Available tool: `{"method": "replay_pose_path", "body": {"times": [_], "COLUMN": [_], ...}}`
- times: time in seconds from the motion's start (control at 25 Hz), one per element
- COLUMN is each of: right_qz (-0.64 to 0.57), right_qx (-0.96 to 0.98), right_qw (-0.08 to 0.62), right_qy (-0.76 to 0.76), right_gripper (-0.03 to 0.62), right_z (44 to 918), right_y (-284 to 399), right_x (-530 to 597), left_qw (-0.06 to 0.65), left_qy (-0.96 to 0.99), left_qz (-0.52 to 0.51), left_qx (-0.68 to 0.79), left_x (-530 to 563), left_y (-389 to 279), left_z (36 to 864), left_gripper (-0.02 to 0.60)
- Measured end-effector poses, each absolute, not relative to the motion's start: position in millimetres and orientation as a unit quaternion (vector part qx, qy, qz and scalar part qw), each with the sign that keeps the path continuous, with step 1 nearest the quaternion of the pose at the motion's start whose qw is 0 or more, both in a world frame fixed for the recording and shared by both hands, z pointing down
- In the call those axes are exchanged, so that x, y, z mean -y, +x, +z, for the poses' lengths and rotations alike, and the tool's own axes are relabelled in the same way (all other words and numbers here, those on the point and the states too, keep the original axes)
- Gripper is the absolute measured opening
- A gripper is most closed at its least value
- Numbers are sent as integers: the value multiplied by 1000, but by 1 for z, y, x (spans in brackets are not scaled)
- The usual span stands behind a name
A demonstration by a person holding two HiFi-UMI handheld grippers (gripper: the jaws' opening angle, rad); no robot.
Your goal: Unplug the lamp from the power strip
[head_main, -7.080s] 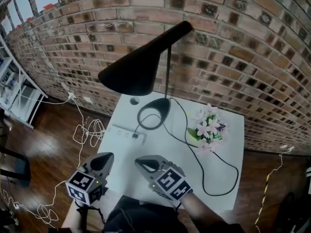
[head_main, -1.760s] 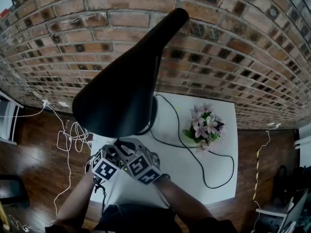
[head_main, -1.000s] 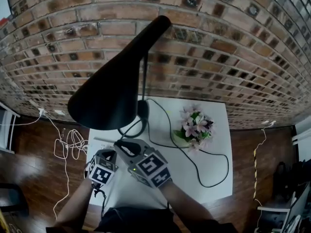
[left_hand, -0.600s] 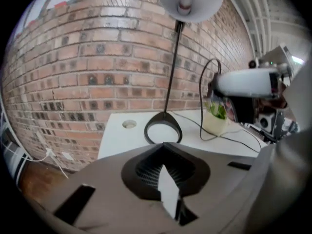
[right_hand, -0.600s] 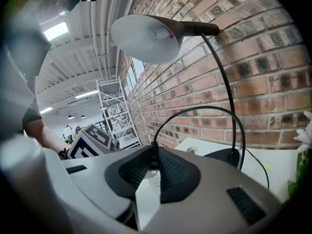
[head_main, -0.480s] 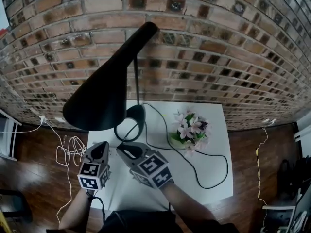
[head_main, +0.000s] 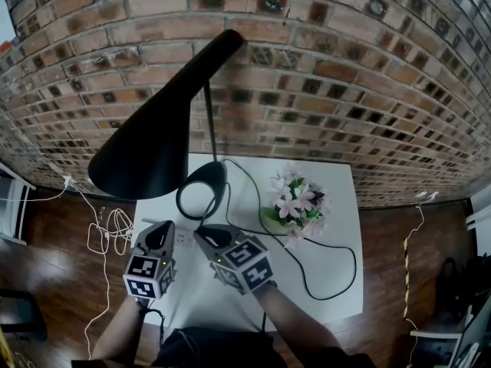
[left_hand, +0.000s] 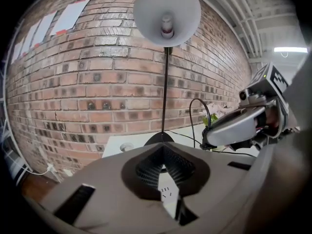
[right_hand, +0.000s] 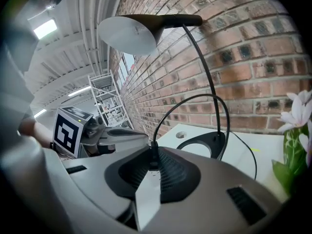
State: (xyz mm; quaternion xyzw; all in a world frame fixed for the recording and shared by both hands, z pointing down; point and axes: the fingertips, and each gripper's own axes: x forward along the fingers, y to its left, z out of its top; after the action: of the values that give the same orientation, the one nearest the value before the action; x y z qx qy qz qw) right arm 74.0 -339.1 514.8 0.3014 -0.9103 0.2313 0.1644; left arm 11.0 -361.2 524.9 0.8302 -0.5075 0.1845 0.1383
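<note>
a dark wooden floor [head_main: 46, 244] is showing at the far left, with thin white cables [head_main: 107, 232] looping across it. a rough red brick wall [head_main: 322, 90] is curving along the far side, and a smooth white square table [head_main: 337, 282] is standing against it. at the table's near left, the left gripper [head_main: 159, 233] is hovering over the flat white power strip [left_hand: 168, 194], its grey jaws pressed together on nothing. just right of it, the right gripper [head_main: 205, 234] is clenching the small black plug [right_hand: 151, 156] of the lamp [head_main: 146, 156], seemingly clear of the sockets. the lamp's matte black cone shade is leaning on a thin stem above a ring-shaped base [head_main: 201, 192]. its black cord [head_main: 331, 271] is snaking right past pink flowers [head_main: 294, 204].
</note>
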Motion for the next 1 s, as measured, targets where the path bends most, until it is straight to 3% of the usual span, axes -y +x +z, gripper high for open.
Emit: {"method": "replay_pose_path", "body": {"times": [0.76,1.0], "right_qz": [355,423], "right_qx": [856,824], "right_qw": [221,196], "right_qy": [305,322], "right_gripper": [58,58], "right_z": [603,619], "right_y": [109,126], "right_x": [340,341], "left_qw": [167,172], "left_qy": [803,805], "left_qz": [241,251], "left_qx": [518,510], "left_x": [338,330], "left_y": [5,9], "left_z": [553,559], "left_gripper": [15,14]}}
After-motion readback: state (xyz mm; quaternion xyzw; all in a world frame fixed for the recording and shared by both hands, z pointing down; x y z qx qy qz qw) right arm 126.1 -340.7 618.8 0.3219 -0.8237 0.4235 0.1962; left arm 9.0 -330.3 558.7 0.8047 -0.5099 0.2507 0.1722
